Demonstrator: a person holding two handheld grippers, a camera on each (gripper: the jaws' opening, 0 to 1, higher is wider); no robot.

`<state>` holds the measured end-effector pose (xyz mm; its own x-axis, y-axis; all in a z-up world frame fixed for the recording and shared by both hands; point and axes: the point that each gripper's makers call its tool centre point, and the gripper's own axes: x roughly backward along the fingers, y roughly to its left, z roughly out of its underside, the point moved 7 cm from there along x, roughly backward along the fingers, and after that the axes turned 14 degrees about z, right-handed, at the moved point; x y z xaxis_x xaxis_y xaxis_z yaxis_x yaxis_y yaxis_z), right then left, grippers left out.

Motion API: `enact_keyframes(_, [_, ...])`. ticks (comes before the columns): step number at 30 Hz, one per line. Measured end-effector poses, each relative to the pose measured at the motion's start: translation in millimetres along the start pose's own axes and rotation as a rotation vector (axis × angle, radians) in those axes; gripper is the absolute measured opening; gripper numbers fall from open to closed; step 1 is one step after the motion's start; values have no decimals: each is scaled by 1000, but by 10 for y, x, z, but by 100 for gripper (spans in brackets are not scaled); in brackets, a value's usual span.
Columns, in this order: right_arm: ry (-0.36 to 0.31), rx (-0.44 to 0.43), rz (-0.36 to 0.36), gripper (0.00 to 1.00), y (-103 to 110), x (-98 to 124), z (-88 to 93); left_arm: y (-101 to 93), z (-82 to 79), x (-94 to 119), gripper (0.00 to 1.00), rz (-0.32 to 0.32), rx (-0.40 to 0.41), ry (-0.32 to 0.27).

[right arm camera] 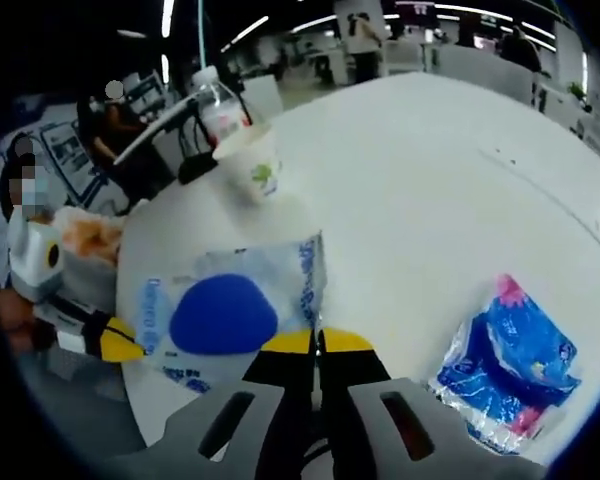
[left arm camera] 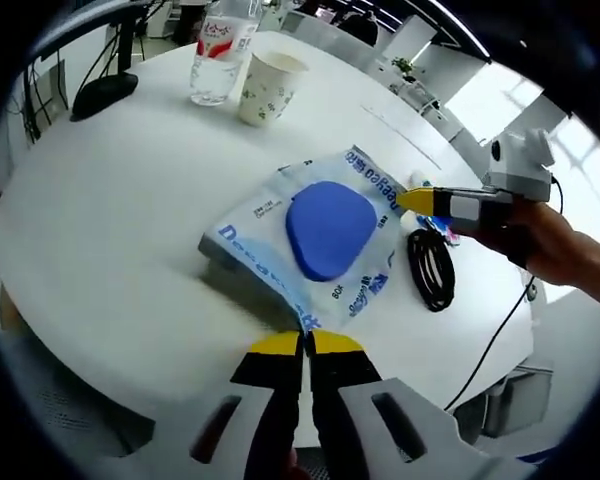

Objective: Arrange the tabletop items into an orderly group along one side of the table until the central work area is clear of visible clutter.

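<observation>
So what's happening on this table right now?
A person holds a gripper in each hand, and both are shut on opposite edges of the blue-and-white wipes packet: the left gripper and the right gripper. A water bottle and paper cup stand together farther back, and a coiled black cable lies beside the packet.

In the left gripper view, the pack [left arm camera: 325,240] lies mid-table [left arm camera: 110,220], just ahead of the left tool [left arm camera: 305,345], whose tips meet at its near edge. The cup [left arm camera: 268,88] stands beyond it, the bottle [left arm camera: 220,50] just left of the cup. A coiled cable [left arm camera: 432,268] lies right of the pack. In the right gripper view, a tissue packet [right arm camera: 510,365] lies right of the right tool [right arm camera: 318,345].
</observation>
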<state>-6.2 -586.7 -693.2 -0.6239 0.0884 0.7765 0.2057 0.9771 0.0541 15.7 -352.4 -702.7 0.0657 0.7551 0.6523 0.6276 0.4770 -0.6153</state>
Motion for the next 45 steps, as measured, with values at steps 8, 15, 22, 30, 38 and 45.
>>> enact_keyframes(8, [-31,-35,3,0,-38,116,46,-10,-87,37,0,3,-27,3])
enact_keyframes(15, [-46,-63,17,0,-88,203,117,-12,-192,59,0,5,-61,5])
enact_keyframes(22, [-64,-84,30,0,-119,279,160,-6,-295,71,0,7,-102,10])
enact_keyframes(30, [-75,-107,38,0,-121,333,225,9,-397,77,0,6,-145,18])
enact_keyframes(38, [-113,-144,55,0,-120,463,254,6,-534,78,0,8,-185,20])
enact_keyframes(45, [-153,-189,79,0,-75,618,298,11,-737,57,0,7,-239,21])
